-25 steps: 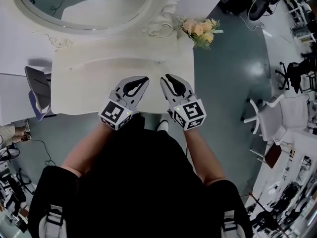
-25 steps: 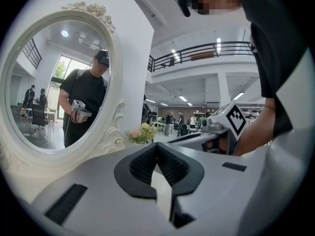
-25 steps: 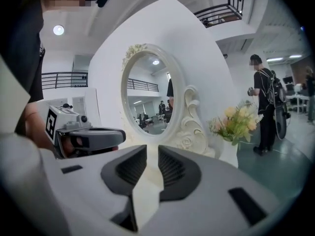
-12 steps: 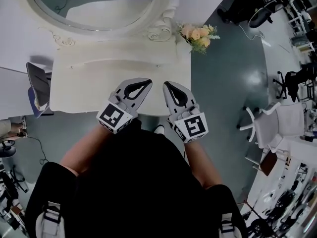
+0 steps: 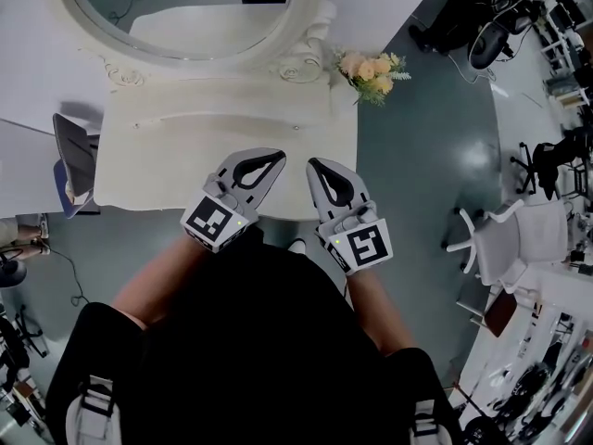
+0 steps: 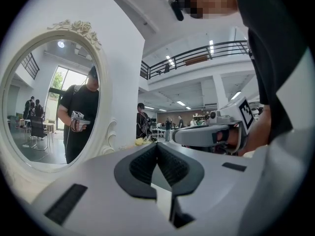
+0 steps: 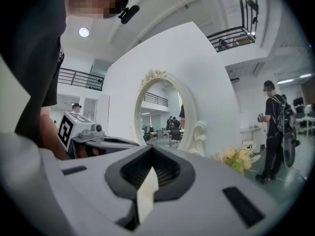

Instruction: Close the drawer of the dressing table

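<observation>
The cream dressing table (image 5: 167,156) with its oval mirror (image 5: 185,7) lies below me in the head view. No pulled-out drawer shows; the table's front is hidden under my grippers and body. Over the front edge, my left gripper (image 5: 278,158) and right gripper (image 5: 313,165) are side by side, both pointing at the mirror. Each is shut with nothing between its jaws. In the left gripper view the left gripper (image 6: 157,145) has its tips meeting, with the mirror (image 6: 49,97) ahead. The right gripper (image 7: 151,149) also shows its tips together.
A bunch of peach flowers (image 5: 373,70) stands at the table's back right corner. A chair (image 5: 72,151) stands at the table's left end. A white office chair (image 5: 505,239) stands on the grey floor to the right. People are standing further back in the room.
Both grippers have lifted a little above the table's front edge. The right gripper's jaws, slightly apart a second ago, have come together on nothing.
</observation>
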{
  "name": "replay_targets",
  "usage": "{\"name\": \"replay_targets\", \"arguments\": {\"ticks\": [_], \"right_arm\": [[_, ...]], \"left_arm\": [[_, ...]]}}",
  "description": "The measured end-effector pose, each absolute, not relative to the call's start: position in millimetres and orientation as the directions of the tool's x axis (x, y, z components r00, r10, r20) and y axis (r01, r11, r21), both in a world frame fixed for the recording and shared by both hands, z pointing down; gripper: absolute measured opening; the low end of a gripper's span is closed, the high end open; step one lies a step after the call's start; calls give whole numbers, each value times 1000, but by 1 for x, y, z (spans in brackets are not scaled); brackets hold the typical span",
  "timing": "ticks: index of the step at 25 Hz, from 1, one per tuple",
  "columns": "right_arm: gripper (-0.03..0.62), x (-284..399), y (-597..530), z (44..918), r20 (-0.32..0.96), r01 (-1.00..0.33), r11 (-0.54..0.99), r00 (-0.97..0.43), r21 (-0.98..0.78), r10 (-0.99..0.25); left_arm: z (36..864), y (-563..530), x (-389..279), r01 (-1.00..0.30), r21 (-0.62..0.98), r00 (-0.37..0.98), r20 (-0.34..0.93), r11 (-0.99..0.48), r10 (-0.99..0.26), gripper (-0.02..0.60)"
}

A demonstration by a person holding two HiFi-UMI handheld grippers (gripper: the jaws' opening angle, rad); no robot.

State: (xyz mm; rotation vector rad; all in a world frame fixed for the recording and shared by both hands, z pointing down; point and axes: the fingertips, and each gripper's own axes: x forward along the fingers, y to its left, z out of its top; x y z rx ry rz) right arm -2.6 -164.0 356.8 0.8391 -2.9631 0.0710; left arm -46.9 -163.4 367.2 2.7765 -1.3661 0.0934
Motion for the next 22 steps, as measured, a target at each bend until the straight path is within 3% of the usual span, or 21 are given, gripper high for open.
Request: {"name": "replay_targets", "arguments": {"ticks": [22], "right_arm": [[2, 1, -158, 358, 76, -513, 856, -858, -67, -509]], "left_arm": [[371, -155, -47, -796, 26, 604, 92, -604, -792, -6]]}}
